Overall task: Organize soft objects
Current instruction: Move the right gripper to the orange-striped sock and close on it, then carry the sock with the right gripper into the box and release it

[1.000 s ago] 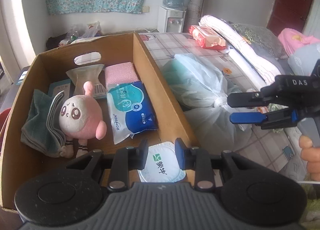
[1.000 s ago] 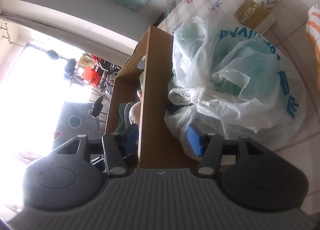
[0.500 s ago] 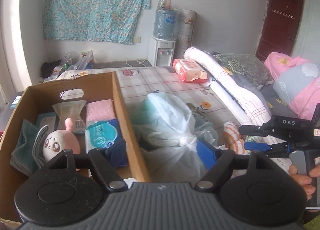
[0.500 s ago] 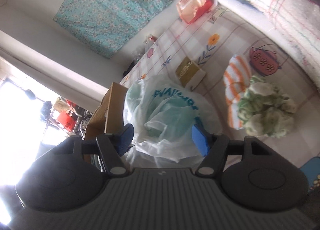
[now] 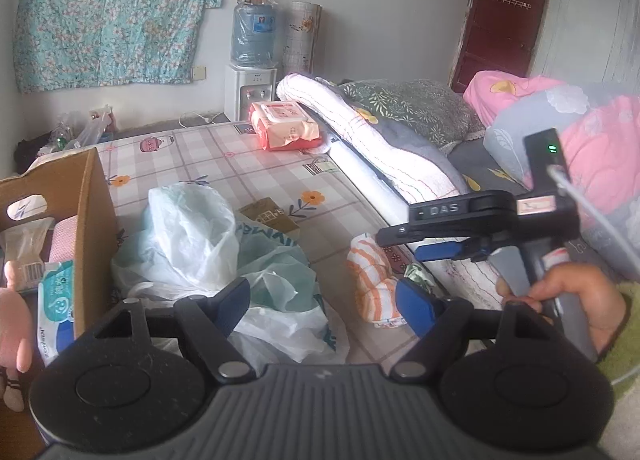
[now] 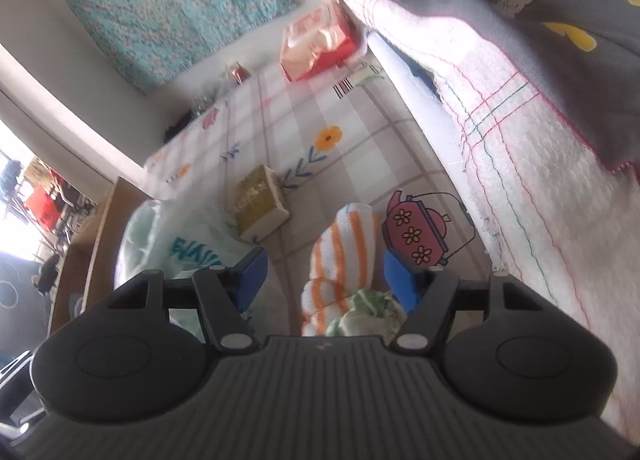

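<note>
on the checked mat (image 5: 248, 163), both grippers gape over the striped cloth (image 6: 344, 252).

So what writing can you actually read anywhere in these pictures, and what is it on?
"DAS": on the black arm of the right gripper.
"ZONBEN", partly cut off: on the blue wipes pack in the cardboard box.
Large blue letters on the plastic bag: reversed and creased, unreadable.
Tan box, pink wipes pack, water bottle label: too small or blurred.
</note>
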